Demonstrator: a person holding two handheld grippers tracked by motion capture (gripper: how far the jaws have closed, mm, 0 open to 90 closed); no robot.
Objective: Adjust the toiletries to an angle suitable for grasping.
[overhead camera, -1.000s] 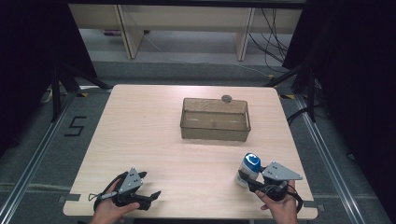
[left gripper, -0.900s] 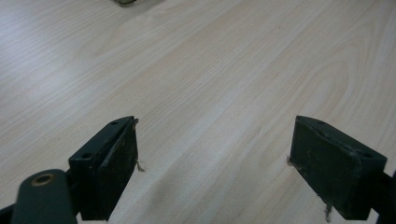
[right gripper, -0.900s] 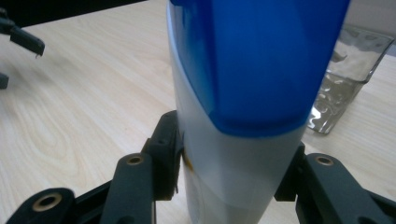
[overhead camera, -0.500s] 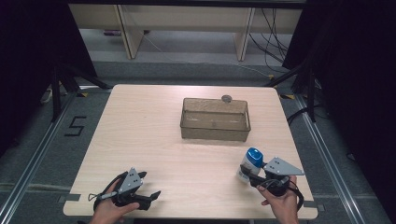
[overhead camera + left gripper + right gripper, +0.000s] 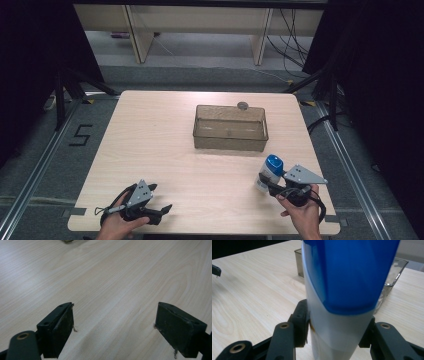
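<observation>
The bottle point(image 5: 269, 173), white with a blue cap, stands near the table's point(image 5: 165, 150) front right corner, and my right claw point(image 5: 267, 181) pinches it low on the white body, 1 pad on each side. In the right gripper view the bottle point(image 5: 342, 315) is upright between the jaws, with the cap above them. The clear bin point(image 5: 230, 128) sits toward the back edge, right of the middle, well apart from the bottle. My left claw point(image 5: 159, 209) lies at the front left edge, spread wide over bare wood and holding nothing; the left gripper view shows the gap between its pads point(image 5: 62, 322).

I judge the job to be carrying the bottle into the bin. The grip is low and the cap is the heavier-looking end, so the bottle could tip or swing once lifted. Its smooth, rounded side could also slide through the pads if I squeeze too lightly. Coming in low, its base might clip the near wall of the bin.

The bottle's base is cut off in the right gripper view, so I cannot tell whether it touches the table. A small round thing point(image 5: 243, 105) sits at the bin's back rim; I cannot make out what it is.
</observation>
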